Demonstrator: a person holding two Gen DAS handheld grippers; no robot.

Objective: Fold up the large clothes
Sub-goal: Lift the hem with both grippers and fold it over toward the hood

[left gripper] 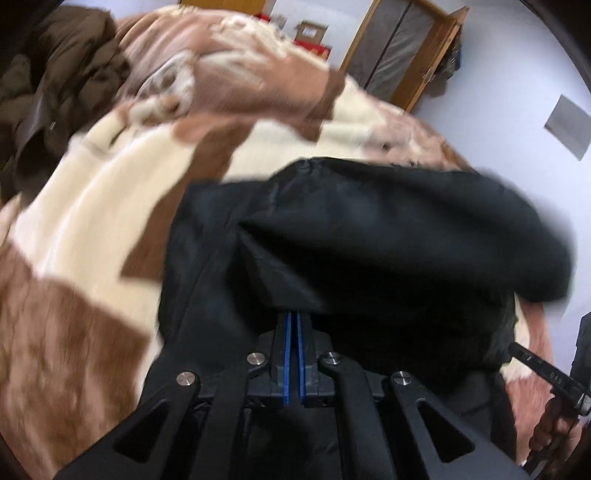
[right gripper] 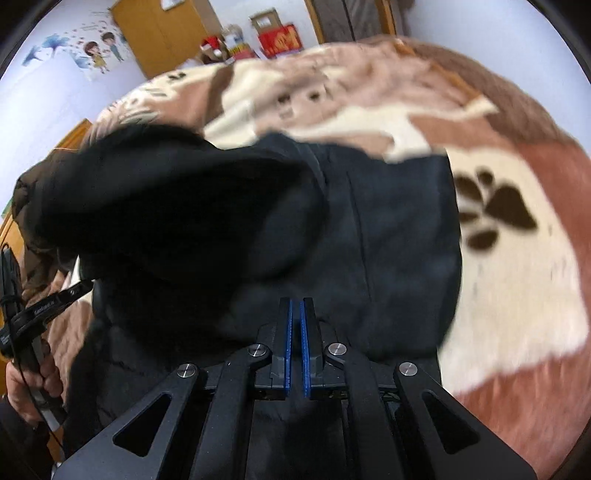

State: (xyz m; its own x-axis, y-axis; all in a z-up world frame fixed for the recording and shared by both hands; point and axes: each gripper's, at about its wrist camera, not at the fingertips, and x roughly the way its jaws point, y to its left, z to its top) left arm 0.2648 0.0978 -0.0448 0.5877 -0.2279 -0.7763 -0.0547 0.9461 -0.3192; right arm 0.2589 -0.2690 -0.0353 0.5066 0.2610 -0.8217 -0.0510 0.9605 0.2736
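Observation:
A large black jacket (left gripper: 369, 240) lies on a bed covered by a brown and cream blanket (left gripper: 92, 221). My left gripper (left gripper: 294, 315) is shut, and a raised fold of the black fabric drapes over its blue fingertips. In the right wrist view the same jacket (right gripper: 388, 240) fills the middle. My right gripper (right gripper: 296, 301) is shut at the jacket's near edge, with only a thin dark slit between its pads. A lifted, blurred fold (right gripper: 166, 206) hangs up and to the left of it.
A brown puffy coat (left gripper: 55, 74) lies at the bed's far left corner. The other gripper and the person's hand (left gripper: 554, 424) show at the right edge. Wooden doors (left gripper: 402, 48), boxes (right gripper: 277, 33) and white walls stand beyond the bed. A paw print (right gripper: 495, 210) marks the blanket.

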